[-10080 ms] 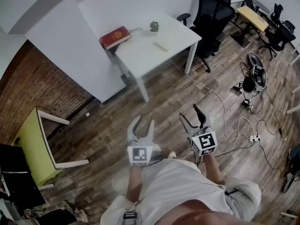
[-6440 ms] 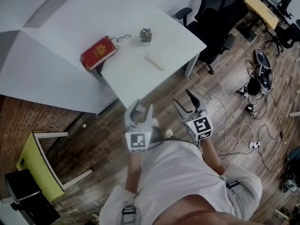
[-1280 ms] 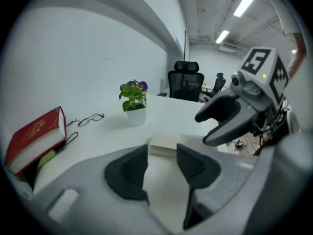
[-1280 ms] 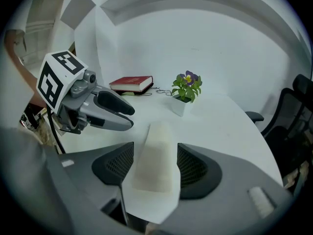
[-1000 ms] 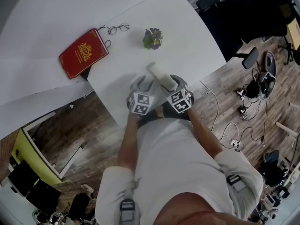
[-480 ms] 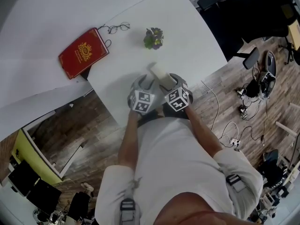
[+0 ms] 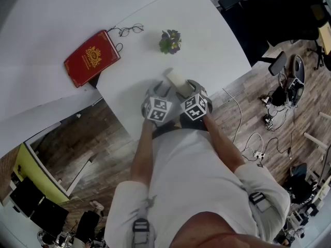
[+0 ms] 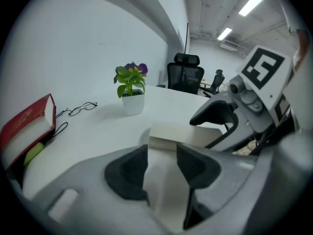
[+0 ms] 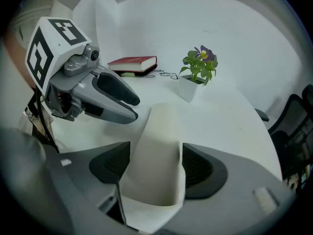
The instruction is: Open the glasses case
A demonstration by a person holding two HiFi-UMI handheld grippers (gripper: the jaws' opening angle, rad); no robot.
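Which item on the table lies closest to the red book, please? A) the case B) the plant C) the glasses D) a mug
C: the glasses lie right by the book's corner, while the plant and the case sit farther off.

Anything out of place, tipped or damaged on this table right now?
Only the red book: it sits at a corner of the table and seems to jut past the edge. The potted plant is upright; the spectacles and glasses case lie flat.
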